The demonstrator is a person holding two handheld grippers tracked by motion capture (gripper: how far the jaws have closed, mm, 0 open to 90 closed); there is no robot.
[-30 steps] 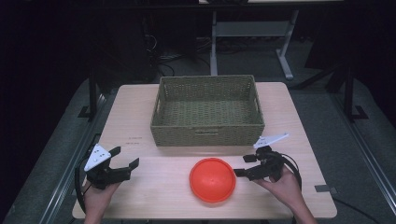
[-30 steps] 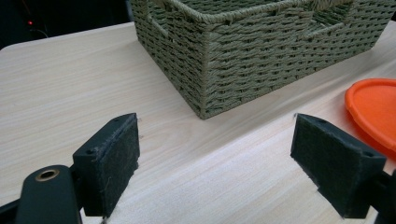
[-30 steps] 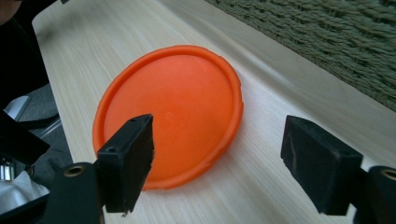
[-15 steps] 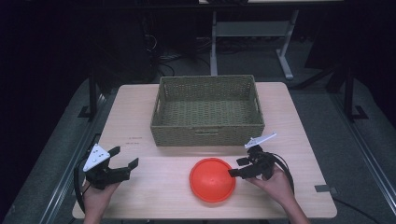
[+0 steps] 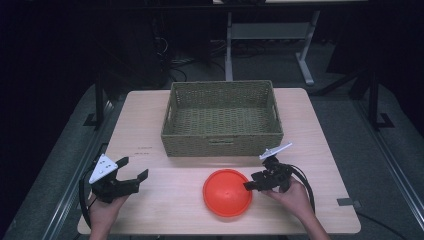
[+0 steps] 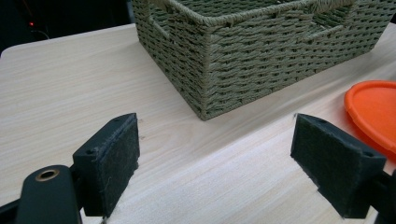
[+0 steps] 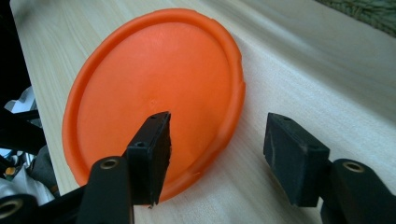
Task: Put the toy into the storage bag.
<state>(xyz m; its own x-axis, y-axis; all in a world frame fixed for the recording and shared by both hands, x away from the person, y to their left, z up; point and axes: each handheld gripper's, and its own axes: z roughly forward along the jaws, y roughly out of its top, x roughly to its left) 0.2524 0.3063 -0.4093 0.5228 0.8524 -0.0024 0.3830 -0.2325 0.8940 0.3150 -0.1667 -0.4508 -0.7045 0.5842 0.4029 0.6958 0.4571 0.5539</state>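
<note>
An orange disc (image 5: 227, 192) lies upside-down-bowl-like on the wooden table (image 5: 165, 205), in front of the woven basket (image 5: 222, 142). My right gripper (image 5: 248, 184) sits low at the disc's right edge. In the right gripper view (image 7: 217, 149) one jaw hangs over the disc (image 7: 154, 88) and the other over bare table, with the rim between them; the jaws have just been closing and the pads are not pressing on it. My left gripper (image 5: 135, 167) rests near the front left, open and holding nothing (image 6: 215, 158).
The basket (image 6: 261, 51) is empty and stands mid-table, just beyond both grippers. A sliver of the disc (image 6: 373, 107) shows at the right of the left gripper view. Dark floor and a metal stand lie behind the table.
The right gripper has come down and leftward to the disc's right rim, and its jaws stand narrower. The left gripper and the disc have not moved.
</note>
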